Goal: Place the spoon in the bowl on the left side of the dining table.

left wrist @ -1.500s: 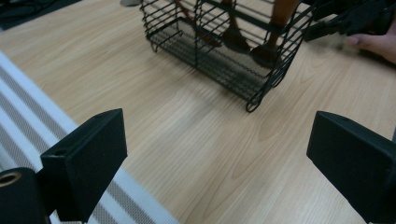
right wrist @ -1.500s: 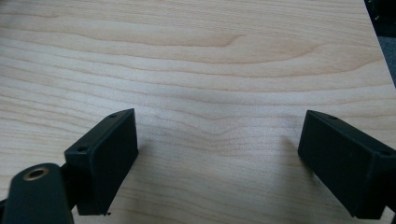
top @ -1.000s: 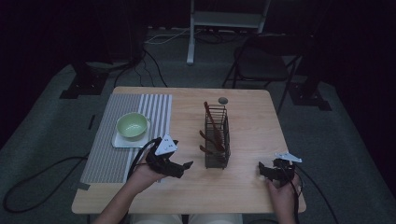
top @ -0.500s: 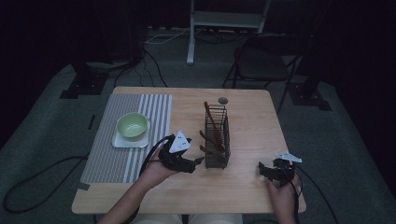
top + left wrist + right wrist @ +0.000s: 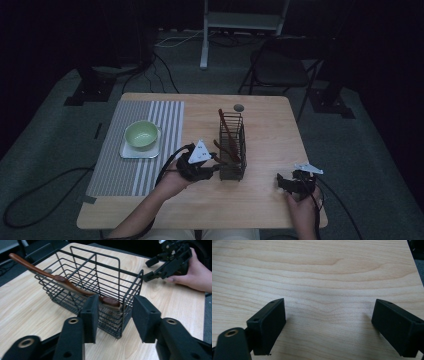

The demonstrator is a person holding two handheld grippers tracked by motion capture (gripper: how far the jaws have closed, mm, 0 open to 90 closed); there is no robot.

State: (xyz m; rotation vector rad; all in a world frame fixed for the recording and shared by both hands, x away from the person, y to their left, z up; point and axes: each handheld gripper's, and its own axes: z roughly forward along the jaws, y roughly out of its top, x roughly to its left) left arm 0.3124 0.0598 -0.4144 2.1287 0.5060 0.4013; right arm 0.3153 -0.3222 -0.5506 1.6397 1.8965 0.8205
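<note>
A black wire basket (image 5: pixel 232 150) (image 5: pixel 100 287) stands in the middle of the wooden table (image 5: pixel 260 120). Brown wooden utensils (image 5: pixel 226 131) lean in it; one long brown utensil (image 5: pixel 62 281) lies across its near side, its end poking through the wires. My left gripper (image 5: pixel 214 168) (image 5: pixel 113 315) is open just left of the basket, its jaws on either side of that utensil's end without closing on it. My right gripper (image 5: pixel 281 182) (image 5: pixel 328 325) is open over bare table near the front right edge, holding nothing. It also appears far off as the other gripper (image 5: pixel 165 263).
A green bowl (image 5: pixel 141 134) sits on a white square plate (image 5: pixel 127 152) on a striped grey mat (image 5: pixel 120 170) at the table's left. A small grey disc (image 5: pixel 239 107) lies behind the basket. A folding chair (image 5: pixel 280 70) stands beyond the table.
My left gripper has moved right and forward to the basket's left side. The right gripper has stayed where it was.
</note>
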